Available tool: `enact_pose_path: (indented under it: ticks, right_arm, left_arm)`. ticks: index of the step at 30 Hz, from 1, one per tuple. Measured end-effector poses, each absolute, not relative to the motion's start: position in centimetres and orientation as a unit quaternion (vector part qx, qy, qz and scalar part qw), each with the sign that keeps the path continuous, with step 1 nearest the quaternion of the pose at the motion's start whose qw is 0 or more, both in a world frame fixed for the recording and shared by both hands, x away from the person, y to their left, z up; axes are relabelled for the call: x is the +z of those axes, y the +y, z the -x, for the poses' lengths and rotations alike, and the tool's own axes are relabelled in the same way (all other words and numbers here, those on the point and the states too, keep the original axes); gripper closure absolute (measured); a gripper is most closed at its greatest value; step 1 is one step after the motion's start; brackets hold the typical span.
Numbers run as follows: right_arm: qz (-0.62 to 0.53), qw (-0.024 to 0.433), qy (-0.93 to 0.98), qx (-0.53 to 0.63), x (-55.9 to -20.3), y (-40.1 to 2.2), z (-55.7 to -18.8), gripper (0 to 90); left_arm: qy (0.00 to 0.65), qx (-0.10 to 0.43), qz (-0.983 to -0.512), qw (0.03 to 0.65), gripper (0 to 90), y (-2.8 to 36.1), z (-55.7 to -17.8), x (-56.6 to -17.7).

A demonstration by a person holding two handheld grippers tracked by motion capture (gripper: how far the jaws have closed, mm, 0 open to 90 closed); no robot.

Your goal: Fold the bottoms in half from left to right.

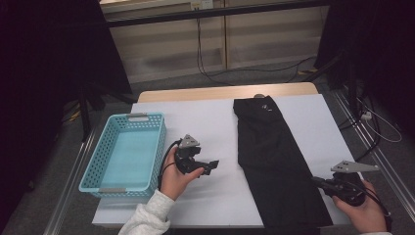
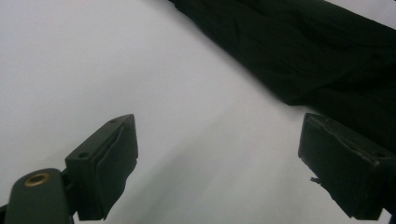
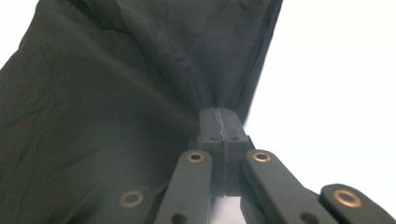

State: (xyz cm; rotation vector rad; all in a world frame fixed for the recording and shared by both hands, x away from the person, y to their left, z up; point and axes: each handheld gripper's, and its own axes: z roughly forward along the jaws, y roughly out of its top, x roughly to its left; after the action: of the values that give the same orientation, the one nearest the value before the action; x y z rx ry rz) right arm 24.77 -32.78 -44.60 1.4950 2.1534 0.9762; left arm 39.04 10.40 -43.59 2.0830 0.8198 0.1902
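The right gripper (image 3: 219, 122), lower right, is clamped on the near edge of one black garment (image 1: 274, 156) lying lengthwise right of centre on the counter (image 1: 210, 122). The left gripper (image 2: 217, 163) hangs wide, empty. One blue basket (image 1: 125, 154) sits left.

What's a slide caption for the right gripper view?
Right claw shut on the edge of black trousers lying on a white table.

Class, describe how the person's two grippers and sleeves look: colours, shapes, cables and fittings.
Both the left gripper and the right gripper are black, each topped by a grey three-cornered plate and trailing a black cable. Their jaws are blocky black pads on flat links with brass-coloured rivets. The left sleeve is light grey.
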Motion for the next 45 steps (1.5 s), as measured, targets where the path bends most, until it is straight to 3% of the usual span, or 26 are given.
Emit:
enact_pose_path:
  ticks: [10,12,14,16,19,20,21,23,25,37,45]
  right_arm:
    - [-0.524,0.171,0.763,0.338,-44.6,-33.1,-24.6,89.9]
    - [-0.53,0.183,0.752,0.346,-44.6,-32.7,-24.9,76.7]
    - [-0.531,0.184,0.751,0.347,-44.5,-32.4,-25.1,75.3]
    - [-0.53,0.191,0.75,0.346,-44.4,-31.8,-25.4,67.7]
    - [-0.52,0.193,0.756,0.348,-44.4,-30.8,-26.0,66.8]
    - [-0.518,0.194,0.756,0.349,-44.3,-30.5,-26.3,62.3]
    - [-0.518,0.198,0.755,0.35,-44.2,-29.9,-26.8,51.4]
    - [-0.52,0.199,0.753,0.351,-44.2,-29.7,-27.2,48.9]
    - [-0.524,0.203,0.746,0.358,-44.0,-28.9,-28.1,38.7]
    - [-0.535,0.232,0.732,0.354,-44.0,-26.6,-31.0,20.2]
    - [-0.526,0.24,0.732,0.36,-43.8,-25.0,-33.0,16.9]
  left_arm:
    - [0.329,0.078,-0.836,0.432,12.0,10.4,-39.0,-43.5]
    - [0.33,0.079,-0.837,0.43,11.9,10.5,-39.1,-43.6]
    - [0.33,0.078,-0.837,0.43,11.9,10.5,-39.1,-43.6]
    - [0.332,0.078,-0.836,0.429,11.9,10.5,-39.1,-43.6]
    - [0.332,0.078,-0.837,0.427,11.8,10.4,-39.1,-43.7]
    - [0.332,0.078,-0.837,0.427,11.8,10.4,-39.1,-43.7]
    - [0.331,0.078,-0.839,0.425,11.7,10.4,-39.1,-43.7]
    - [0.331,0.077,-0.839,0.424,11.7,10.4,-39.1,-43.8]
    - [0.333,0.079,-0.839,0.424,11.5,10.6,-39.1,-43.8]
    - [0.343,0.085,-0.834,0.423,10.4,11.7,-39.0,-43.4]
    - [0.344,0.084,-0.835,0.42,10.3,11.9,-39.0,-43.6]
